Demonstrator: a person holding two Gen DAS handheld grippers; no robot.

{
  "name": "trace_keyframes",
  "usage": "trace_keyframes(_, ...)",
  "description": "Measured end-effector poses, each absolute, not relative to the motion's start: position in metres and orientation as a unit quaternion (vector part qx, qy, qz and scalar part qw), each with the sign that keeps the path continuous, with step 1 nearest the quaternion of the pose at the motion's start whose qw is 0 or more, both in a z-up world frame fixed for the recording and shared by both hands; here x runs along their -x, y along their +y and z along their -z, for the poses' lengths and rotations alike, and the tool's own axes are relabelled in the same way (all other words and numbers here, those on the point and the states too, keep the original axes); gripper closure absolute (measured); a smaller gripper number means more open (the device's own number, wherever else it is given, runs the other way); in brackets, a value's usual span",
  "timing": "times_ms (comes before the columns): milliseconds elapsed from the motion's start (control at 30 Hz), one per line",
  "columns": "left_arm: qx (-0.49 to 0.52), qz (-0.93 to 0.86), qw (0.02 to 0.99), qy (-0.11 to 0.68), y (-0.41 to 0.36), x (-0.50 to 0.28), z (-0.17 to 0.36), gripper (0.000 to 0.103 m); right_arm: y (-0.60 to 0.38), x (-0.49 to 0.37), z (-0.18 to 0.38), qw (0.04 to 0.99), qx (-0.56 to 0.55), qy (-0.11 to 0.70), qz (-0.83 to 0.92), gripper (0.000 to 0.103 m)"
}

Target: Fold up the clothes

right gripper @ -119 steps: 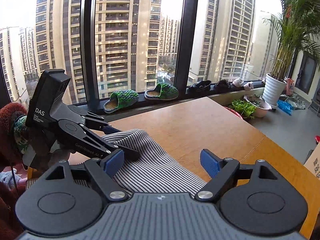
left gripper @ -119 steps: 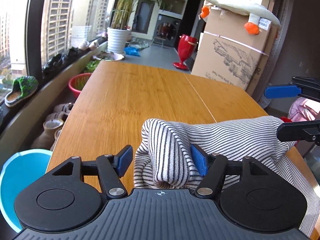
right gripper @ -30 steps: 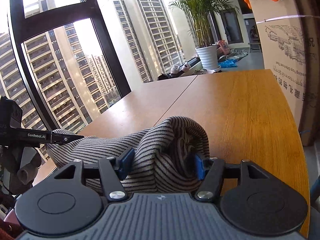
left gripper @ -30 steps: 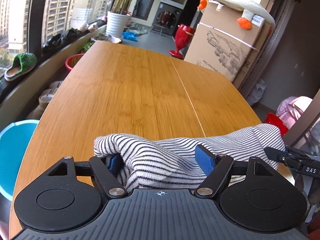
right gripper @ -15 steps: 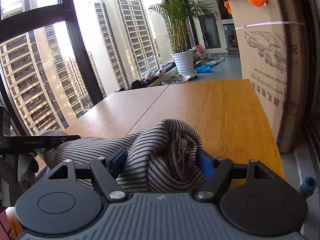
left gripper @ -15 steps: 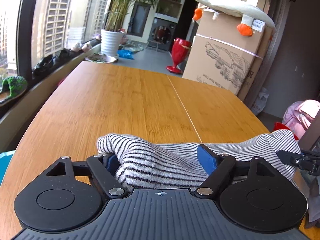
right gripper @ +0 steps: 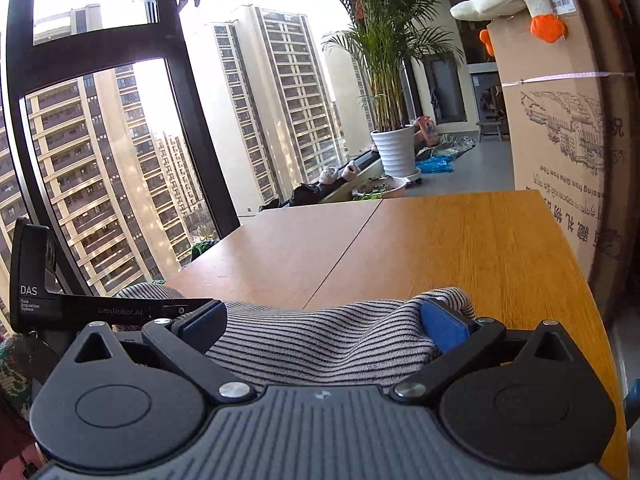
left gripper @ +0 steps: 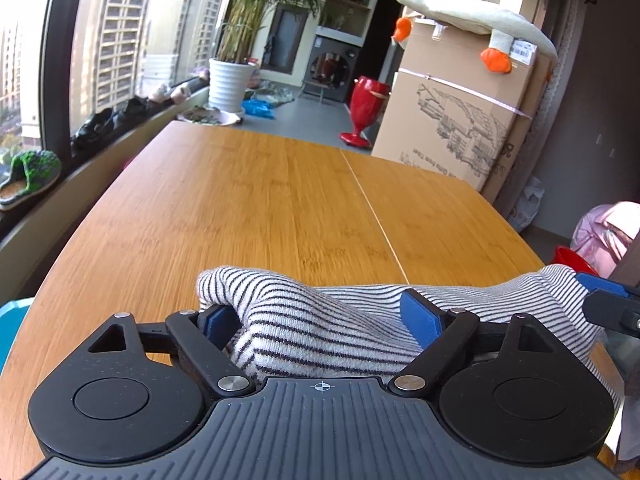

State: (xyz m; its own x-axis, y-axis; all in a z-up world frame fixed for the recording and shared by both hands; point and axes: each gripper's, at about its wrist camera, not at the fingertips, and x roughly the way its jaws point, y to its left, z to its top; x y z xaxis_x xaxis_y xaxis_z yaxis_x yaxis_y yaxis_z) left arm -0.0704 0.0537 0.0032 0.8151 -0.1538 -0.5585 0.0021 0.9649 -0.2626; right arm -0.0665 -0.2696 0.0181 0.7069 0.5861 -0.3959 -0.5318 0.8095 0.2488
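Note:
A black-and-white striped garment lies bunched at the near edge of the wooden table. My left gripper straddles one end of it. Its jaws are opening, the cloth lies slack between them and a fold drapes over the left pad. My right gripper straddles the other end of the garment. Its jaws are opening wide and the cloth sags loose between the blue pads. The left gripper shows at the left of the right wrist view. The right gripper's tip shows at the right edge of the left wrist view.
A tall cardboard box with a plush goose on top stands past the table's right side. A potted palm, a red vase and a window sill with shoes lie beyond. Pink clothes are at the right, a blue bin at the lower left.
Both pairs of jaws have spread wider. The bunch of cloth that stood up between the right pads has slumped flat. The left gripper came lower and closer to the table.

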Motion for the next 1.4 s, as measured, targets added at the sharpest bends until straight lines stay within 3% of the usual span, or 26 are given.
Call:
trace_keyframes(167, 0.206, 0.070, 0.924, 0.315, 0.080, 0.077, -0.009, 0.009, -0.267, 0.070, -0.011, 0.926, -0.049, 0.232, -0.293, 0.000)
trace_keyframes(267, 0.275, 0.069, 0.919, 0.275, 0.106, 0.096, -0.024, 0.009, -0.266, 0.072, -0.010, 0.925, -0.039, 0.232, -0.300, 0.000)
trace_keyframes(433, 0.264, 0.043, 0.926, 0.267, 0.120, 0.094, -0.042, 0.010, -0.268, 0.071, -0.009, 0.923, -0.047, 0.231, -0.303, 0.000)
trace_keyframes(500, 0.233, 0.048, 0.921, 0.307, 0.108, 0.079, -0.035, 0.026, -0.270, 0.074, -0.010, 0.924, -0.049, 0.230, -0.301, 0.001)
trace_keyframes(567, 0.179, 0.045, 0.922, 0.340, 0.094, 0.073, -0.029, 0.043, -0.278, 0.082, -0.019, 0.928, -0.044, 0.228, -0.291, 0.017)
trace_keyframes(633, 0.139, 0.054, 0.925, 0.349, 0.087, 0.078, -0.030, 0.043, -0.296, 0.082, -0.032, 0.926, -0.065, 0.231, -0.290, 0.041)
trace_keyframes(900, 0.134, 0.071, 0.917, 0.368, 0.088, 0.098, -0.022, 0.037, -0.329, 0.024, -0.023, 0.896, -0.172, 0.325, -0.247, 0.041)
trace_keyframes(1000, 0.167, 0.075, 0.912, 0.368, 0.097, 0.100, -0.026, 0.035, -0.317, 0.015, -0.005, 0.874, -0.189, 0.360, -0.265, 0.059)
trace_keyframes(1133, 0.204, 0.061, 0.909, 0.359, 0.115, 0.093, -0.034, 0.008, -0.313, 0.019, 0.000, 0.872, -0.178, 0.364, -0.275, 0.060)
trace_keyframes(1233, 0.205, 0.060, 0.903, 0.373, 0.116, 0.081, -0.030, 0.008, -0.316, 0.025, -0.001, 0.870, -0.176, 0.369, -0.277, 0.060)
trace_keyframes(1400, 0.177, 0.087, 0.901, 0.385, 0.101, 0.075, -0.019, 0.020, -0.319, 0.032, -0.004, 0.865, -0.161, 0.375, -0.291, 0.060)
